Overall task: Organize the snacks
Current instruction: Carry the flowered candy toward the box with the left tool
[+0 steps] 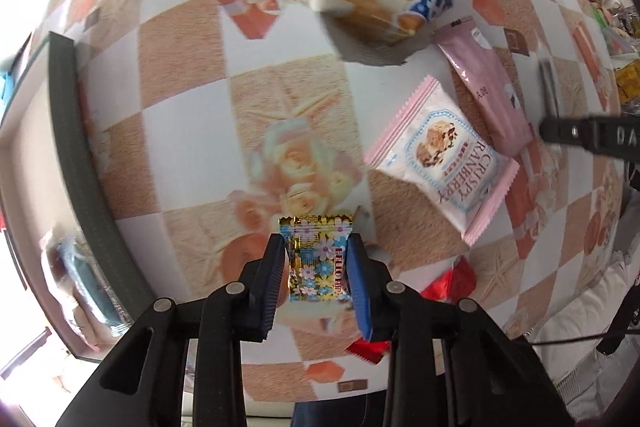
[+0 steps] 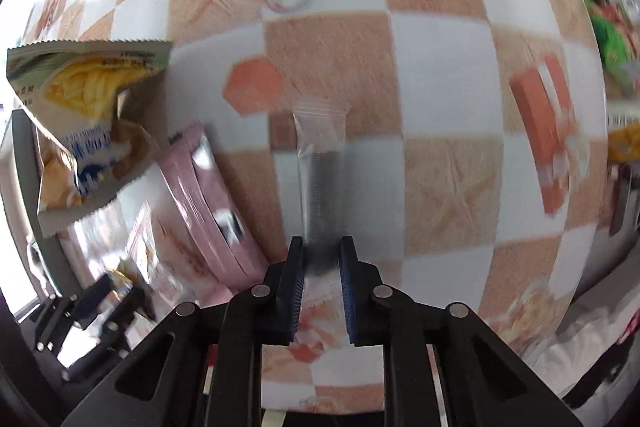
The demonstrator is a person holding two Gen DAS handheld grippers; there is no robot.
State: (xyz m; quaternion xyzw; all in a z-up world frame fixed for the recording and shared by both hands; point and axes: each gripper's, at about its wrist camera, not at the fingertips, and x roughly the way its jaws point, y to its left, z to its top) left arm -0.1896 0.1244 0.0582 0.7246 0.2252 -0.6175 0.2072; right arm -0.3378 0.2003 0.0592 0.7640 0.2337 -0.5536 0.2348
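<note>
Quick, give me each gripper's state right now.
Left gripper: closed on the floral gold candy packet.
Right gripper: closed on a clear-wrapped dark stick snack.

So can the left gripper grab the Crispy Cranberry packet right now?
Probably not yet. The left gripper has its jaws shut on the Hello Kitty candy, so it is full. The Crispy Cranberry packet lies uncovered on the tablecloth to its right.
</note>
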